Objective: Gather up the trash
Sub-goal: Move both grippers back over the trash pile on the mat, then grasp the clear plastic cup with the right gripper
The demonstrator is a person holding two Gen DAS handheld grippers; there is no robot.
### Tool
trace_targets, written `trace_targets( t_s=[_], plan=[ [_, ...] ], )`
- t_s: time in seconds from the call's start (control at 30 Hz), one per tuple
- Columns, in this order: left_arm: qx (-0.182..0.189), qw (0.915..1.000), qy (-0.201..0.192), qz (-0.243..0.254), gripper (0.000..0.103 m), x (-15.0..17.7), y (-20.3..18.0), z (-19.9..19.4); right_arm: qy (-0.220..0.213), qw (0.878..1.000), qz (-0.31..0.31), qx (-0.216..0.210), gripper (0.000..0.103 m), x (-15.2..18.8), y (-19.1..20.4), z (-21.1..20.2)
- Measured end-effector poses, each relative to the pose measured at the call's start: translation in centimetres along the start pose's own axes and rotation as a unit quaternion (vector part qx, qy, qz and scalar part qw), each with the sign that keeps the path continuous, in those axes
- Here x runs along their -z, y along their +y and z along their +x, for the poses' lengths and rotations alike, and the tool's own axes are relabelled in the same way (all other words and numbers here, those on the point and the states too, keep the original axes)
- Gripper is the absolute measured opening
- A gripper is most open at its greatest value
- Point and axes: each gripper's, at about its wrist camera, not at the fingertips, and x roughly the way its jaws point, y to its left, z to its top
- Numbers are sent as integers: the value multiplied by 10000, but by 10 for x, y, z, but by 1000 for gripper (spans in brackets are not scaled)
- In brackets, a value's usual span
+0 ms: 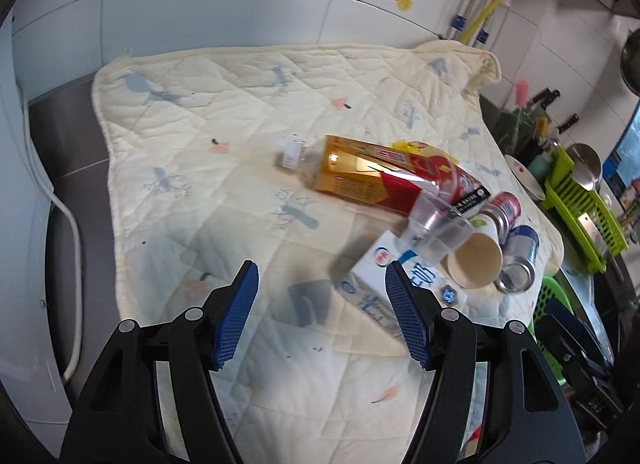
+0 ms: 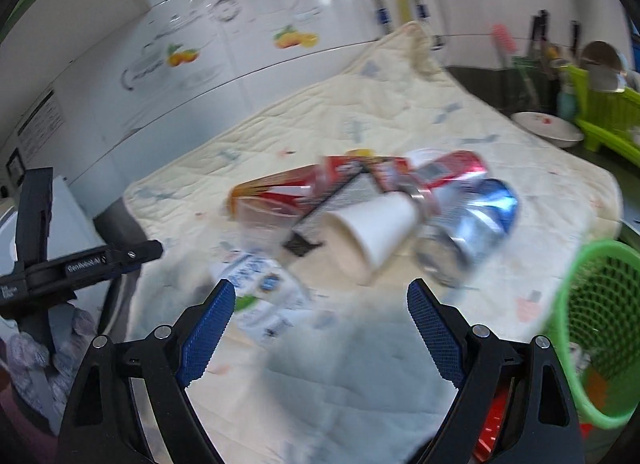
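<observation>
Both tongs (image 1: pixel 320 284) (image 2: pixel 320 298) gape empty; milk carton (image 1: pixel 372 284) nearest, green basket (image 2: pixel 596 328) beside.

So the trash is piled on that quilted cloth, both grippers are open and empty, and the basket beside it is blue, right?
Almost. The basket is green, not blue, as the right wrist view shows. The rest holds: the trash, such as the paper cup, lies on the quilted cloth, and the left gripper and right gripper are open and empty.
</observation>
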Motion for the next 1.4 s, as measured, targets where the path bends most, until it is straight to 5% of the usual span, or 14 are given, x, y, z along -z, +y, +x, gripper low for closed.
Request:
trace_targets(
  t_s=[0.37, 0.9, 1.07, 1.27, 1.4],
  plan=[
    [8, 9998, 35, -189, 66, -1, 25, 4, 401, 9964, 389, -631, 85, -31, 28, 68],
    [35, 9996, 116, -271, 66, -2, 38, 12, 598, 9948, 721, -391, 84, -45, 26, 124],
    [29, 9995, 136, -291, 66, -2, 40, 13, 616, 9939, 859, -315, 79, -47, 21, 132],
    [26, 9995, 143, -282, 66, -1, 40, 13, 617, 9931, 942, -322, 59, -47, 20, 134],
    [14, 9995, 158, -265, 66, 0, 37, 13, 511, 9938, 917, -354, 58, -46, 20, 127]
  ],
)
